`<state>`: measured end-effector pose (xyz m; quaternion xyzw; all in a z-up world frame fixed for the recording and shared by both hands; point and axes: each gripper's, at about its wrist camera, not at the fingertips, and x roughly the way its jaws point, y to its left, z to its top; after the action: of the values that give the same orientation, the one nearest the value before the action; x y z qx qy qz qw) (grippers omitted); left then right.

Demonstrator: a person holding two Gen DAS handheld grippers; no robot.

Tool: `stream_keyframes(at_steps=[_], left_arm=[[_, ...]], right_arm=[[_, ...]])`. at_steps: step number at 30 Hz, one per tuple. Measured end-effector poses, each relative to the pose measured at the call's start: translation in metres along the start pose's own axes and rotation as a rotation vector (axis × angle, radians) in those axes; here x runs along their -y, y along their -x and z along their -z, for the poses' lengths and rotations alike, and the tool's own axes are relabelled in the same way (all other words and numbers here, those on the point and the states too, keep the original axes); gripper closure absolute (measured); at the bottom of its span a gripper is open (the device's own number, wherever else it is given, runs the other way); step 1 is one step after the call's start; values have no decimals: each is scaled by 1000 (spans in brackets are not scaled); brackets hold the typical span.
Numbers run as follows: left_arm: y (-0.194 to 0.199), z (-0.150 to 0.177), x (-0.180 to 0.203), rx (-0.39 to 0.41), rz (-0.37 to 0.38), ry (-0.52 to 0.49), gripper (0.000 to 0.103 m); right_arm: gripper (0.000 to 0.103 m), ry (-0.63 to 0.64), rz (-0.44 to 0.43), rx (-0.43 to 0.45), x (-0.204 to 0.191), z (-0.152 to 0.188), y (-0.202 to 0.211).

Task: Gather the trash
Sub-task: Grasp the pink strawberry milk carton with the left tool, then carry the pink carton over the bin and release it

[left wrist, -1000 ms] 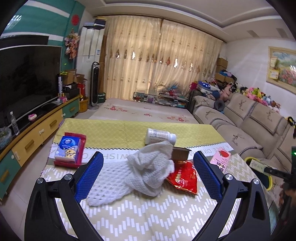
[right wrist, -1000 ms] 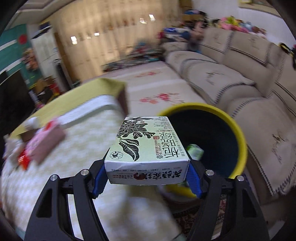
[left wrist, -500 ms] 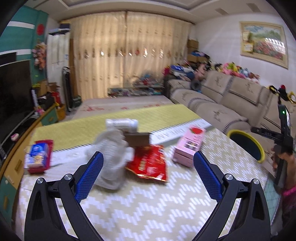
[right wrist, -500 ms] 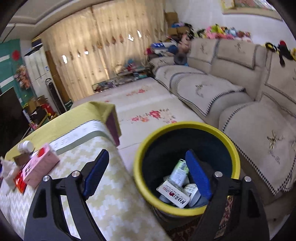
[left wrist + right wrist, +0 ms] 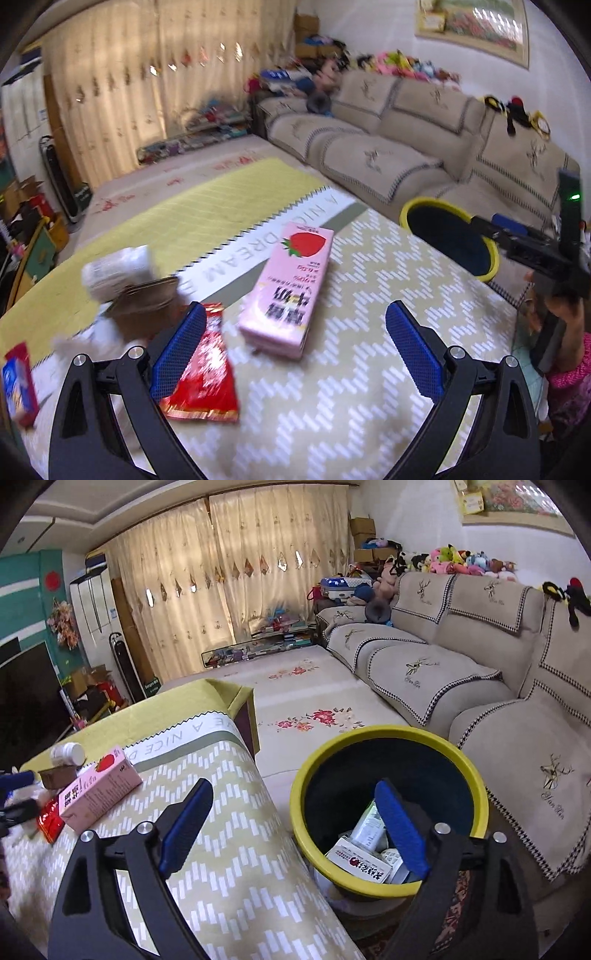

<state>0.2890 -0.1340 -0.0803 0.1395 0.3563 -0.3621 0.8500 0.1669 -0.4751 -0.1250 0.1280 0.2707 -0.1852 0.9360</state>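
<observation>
A pink strawberry milk carton (image 5: 291, 288) lies on the table (image 5: 351, 387), just ahead of my open, empty left gripper (image 5: 295, 343). A red snack wrapper (image 5: 207, 373) lies by the left finger. A brown box (image 5: 144, 299) and a white bottle (image 5: 118, 266) lie further left. My right gripper (image 5: 295, 823) is open and empty above the rim of the yellow bin (image 5: 388, 738), which holds a white carton (image 5: 358, 860) and other packs. The pink carton (image 5: 99, 790) also shows in the right wrist view. The bin (image 5: 450, 236) shows beside the table in the left wrist view.
A beige sofa (image 5: 461, 657) runs along the right, close behind the bin. A white cloth (image 5: 99, 339) and a red-and-blue pack (image 5: 14, 380) lie at the table's left. The right gripper's handle (image 5: 535, 247) shows at the right of the left wrist view.
My right gripper let go of the white-and-green carton, which now lies in the bin, and stays open. My left gripper swung right from the white cloth toward the pink carton.
</observation>
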Motion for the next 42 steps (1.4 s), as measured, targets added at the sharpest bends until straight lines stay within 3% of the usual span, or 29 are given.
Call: stream_keyframes(at_steps=[16,21,24,34,42], left_arm=[[-82,-31,4,-145,-11,-59,18],[-97,-30,6,-178,-14,-74,33],[-103,-30,6,-192,3,-63,51],[-93,-42,40,-154,12,-80,53],[-84,-74,107,-137,112,-126,53]], right_arm=[[16,-31,-25,-14,5,1,-3],[16,-11,-22,-15,1,1,-3],[16,-22,-25,-19,2,1,-3],[16,-31,-30,28,15,-1,17],[13,-73,54,106,68,-17,64]])
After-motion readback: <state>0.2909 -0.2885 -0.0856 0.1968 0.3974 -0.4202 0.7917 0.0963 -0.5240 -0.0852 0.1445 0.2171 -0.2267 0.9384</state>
